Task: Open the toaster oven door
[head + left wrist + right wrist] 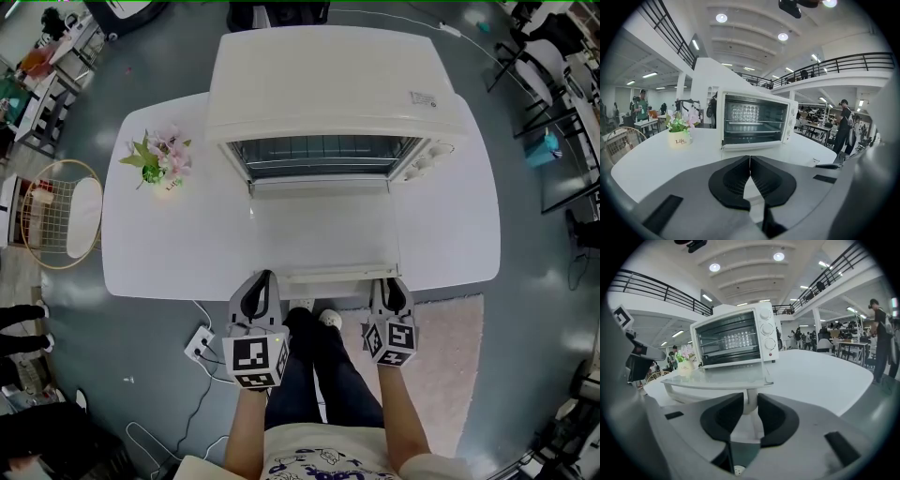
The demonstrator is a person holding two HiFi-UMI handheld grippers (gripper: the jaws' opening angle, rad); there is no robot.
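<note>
A cream toaster oven point(328, 94) stands at the back of the white table point(169, 244). Its glass door point(323, 230) lies folded down flat toward me, and the racks inside show. The door's handle point(328, 275) runs along the front edge. My right gripper point(392, 286) is at the handle's right end. In the right gripper view the handle's post point(750, 399) fills the gap between the pads of that gripper point(750, 406). My left gripper point(262, 281) hovers at the table's front edge, left of the door. Its pads meet with nothing between them point(750, 161), facing the oven point(757, 119).
A small pot of pink flowers point(161, 161) sits on the table's left part. A wicker chair point(61, 214) stands left of the table. A power strip point(200, 343) with cables lies on the floor near my feet, and a pink rug point(459, 366) lies to the right.
</note>
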